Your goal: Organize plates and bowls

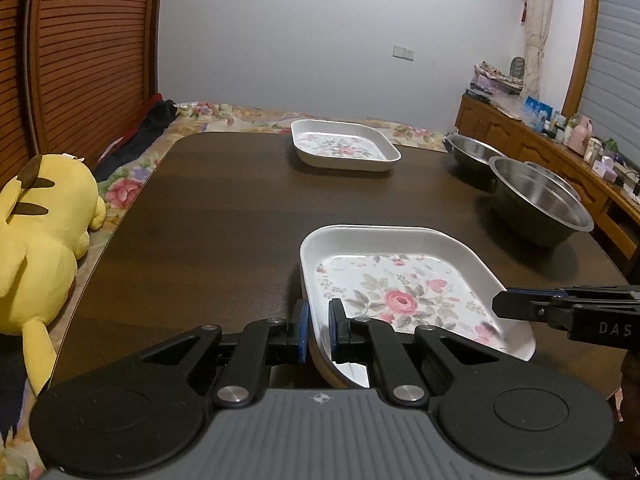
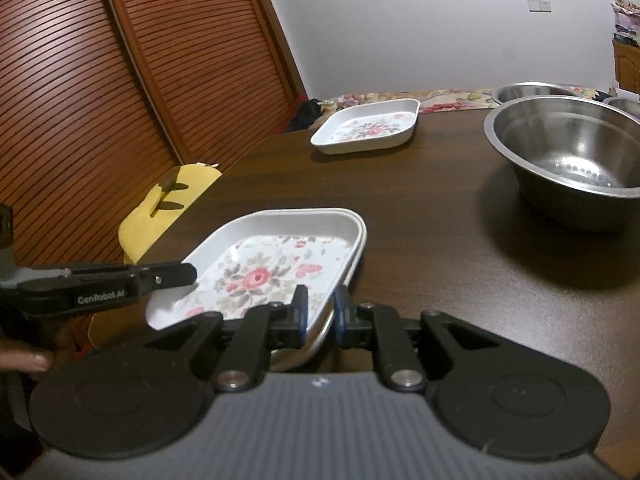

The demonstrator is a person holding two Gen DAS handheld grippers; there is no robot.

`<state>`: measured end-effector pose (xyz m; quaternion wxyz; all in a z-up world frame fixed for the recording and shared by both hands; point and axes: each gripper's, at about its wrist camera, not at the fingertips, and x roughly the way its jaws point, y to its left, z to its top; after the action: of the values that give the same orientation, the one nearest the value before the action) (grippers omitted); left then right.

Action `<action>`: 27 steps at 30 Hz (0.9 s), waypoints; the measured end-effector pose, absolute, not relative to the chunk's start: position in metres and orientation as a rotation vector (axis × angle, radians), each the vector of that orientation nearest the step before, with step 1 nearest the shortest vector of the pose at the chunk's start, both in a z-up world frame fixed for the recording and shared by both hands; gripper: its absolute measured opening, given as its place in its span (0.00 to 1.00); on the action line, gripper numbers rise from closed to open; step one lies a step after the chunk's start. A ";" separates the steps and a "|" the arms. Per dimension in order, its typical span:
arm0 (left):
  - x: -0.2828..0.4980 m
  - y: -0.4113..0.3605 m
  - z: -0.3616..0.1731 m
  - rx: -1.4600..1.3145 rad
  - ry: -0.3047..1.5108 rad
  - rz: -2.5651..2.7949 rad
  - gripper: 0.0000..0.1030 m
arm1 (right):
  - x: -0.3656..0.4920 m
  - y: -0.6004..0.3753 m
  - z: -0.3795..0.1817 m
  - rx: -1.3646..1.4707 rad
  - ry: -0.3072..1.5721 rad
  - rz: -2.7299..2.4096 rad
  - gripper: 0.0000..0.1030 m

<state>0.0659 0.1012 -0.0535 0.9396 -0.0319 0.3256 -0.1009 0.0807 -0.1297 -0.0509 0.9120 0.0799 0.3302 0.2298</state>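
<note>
Two hand-held grippers share one load, and that is where the risk sits. Far left of the near plate (image 1: 400,300), off the desk (image 1: 220,220), a yellow plush toy (image 1: 40,220) lies on the bed; it matters only if something slides that way.

At the near plate's left rim, the left hand-held gripper (image 1: 318,320) is clamped with one pad outside the wall and one inside. The bite is shallow, on a sloped, glossy wall close to a corner, so the pads could creep up and off.

The near plate itself sits at the desk's near edge, between the two tools. Whether it is lifted clear I cannot tell. A second rim seems to show beneath its far corner in the right wrist view, so it may be a stack. If so, a lower plate that is not pinched could stay behind or drop.

At the plate's right rim, the right hand-held gripper (image 2: 320,308) pinches the wall in the same way. If the two hands rise or travel unevenly, the plate twists and one grip is likely to let go.

Beyond the near plate stands the far plate (image 1: 344,146), the probable place to stack. To the right stand the steel bowls (image 1: 540,200), near enough that a wide swing could knock them.
</note>
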 end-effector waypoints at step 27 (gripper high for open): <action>0.067 0.103 -0.057 -0.078 0.648 -0.208 0.36 | 0.083 -0.128 -0.057 0.160 0.681 0.467 0.15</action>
<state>0.0666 0.1029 -0.0568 0.9419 -0.0385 0.3176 -0.1022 0.0831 -0.1277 -0.0566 0.9129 0.0777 0.3305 0.2265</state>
